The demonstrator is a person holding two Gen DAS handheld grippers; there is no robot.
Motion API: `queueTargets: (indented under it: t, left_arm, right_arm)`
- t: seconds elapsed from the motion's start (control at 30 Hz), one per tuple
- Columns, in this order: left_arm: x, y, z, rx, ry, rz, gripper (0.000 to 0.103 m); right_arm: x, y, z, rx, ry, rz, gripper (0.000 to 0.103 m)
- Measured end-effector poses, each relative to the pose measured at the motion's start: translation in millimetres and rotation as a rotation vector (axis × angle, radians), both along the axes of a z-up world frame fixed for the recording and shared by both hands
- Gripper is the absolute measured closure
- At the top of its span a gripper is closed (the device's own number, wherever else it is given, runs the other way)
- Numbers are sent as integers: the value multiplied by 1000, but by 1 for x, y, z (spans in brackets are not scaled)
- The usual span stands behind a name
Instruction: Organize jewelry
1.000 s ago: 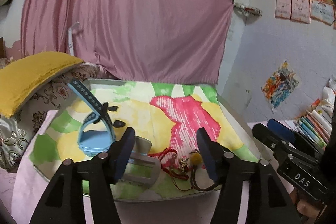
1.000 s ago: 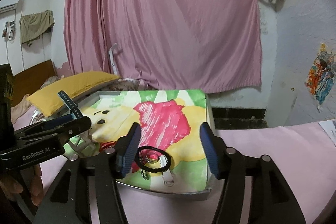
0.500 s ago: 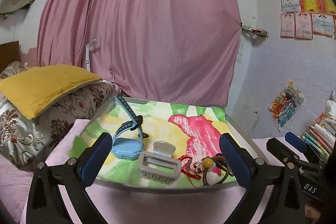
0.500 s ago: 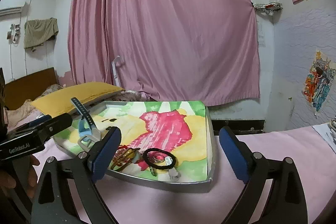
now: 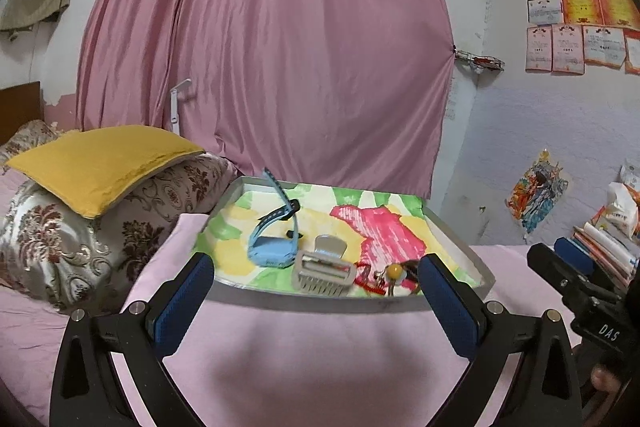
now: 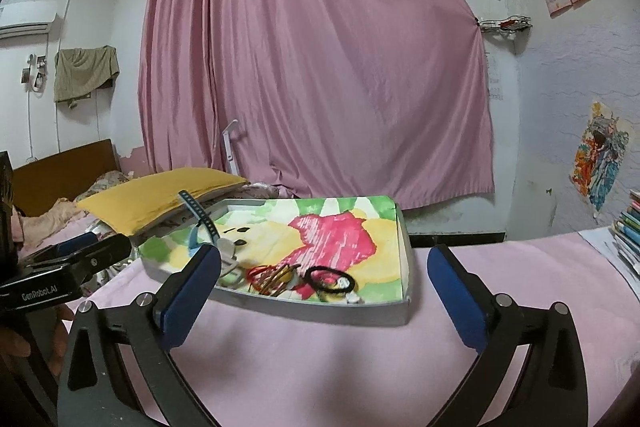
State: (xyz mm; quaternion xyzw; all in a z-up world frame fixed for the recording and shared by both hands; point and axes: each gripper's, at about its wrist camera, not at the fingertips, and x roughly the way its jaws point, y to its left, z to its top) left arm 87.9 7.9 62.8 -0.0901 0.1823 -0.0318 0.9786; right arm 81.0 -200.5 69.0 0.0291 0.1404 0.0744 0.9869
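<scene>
White letters reading "DAS" stand on the black body of the right tongs [image 5: 568, 263], seen at the right edge from the left wrist. "GenRobot.AI" is printed in white along the black body of the left tongs [image 6: 80, 247], low at the left from the right wrist. The print on the wall certificates [image 5: 576, 19] is too small to read.

Both grippers — left [image 5: 316, 291], right [image 6: 324, 287] — wide apart

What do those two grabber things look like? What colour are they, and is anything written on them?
Each gripper is black with two long, angled fingers, silver bolt heads and flat blue pads on the inner faces. That shows on the left gripper and the right gripper. Seen from the side, the right one has "DAS" in white letters, and the left one reads "GenRobot.AI". No cables or sleeves show.
</scene>
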Motion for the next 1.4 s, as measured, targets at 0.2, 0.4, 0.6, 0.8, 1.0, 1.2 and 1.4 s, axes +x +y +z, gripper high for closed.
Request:
queueTargets:
  t: [0.2,0.4,0.6,0.8,1.0,1.2,1.4]
  left_arm:
    - [-26,-2,-5,40,-13,12,1]
    - [-43,-2,-18,64,-6,33,1]
    - [-55,-2,-27,72,-19,61,1]
    - [-65,-5,-36,86,-49,91,1]
    - [-68,-4,-39,71,-45,87,1]
    - [-68,-4,-42,71,-32,78,1]
    - [-66,0,-44,40,-8,72,1]
  right_arm:
    - [-17,-1,-7,8,12,-4,2]
    - [-35,-3,-16,35,21,-14,2]
    - [-50,1,-28,19,-1,-57,2]
    - [-55,4,-33,-19,-27,-84,2]
    - [-52,5,-34,-32,-14,-93,2]
    - [-52,7,-34,-46,-12,-100,2]
    - [-52,7,-33,-48,-7,-99,2]
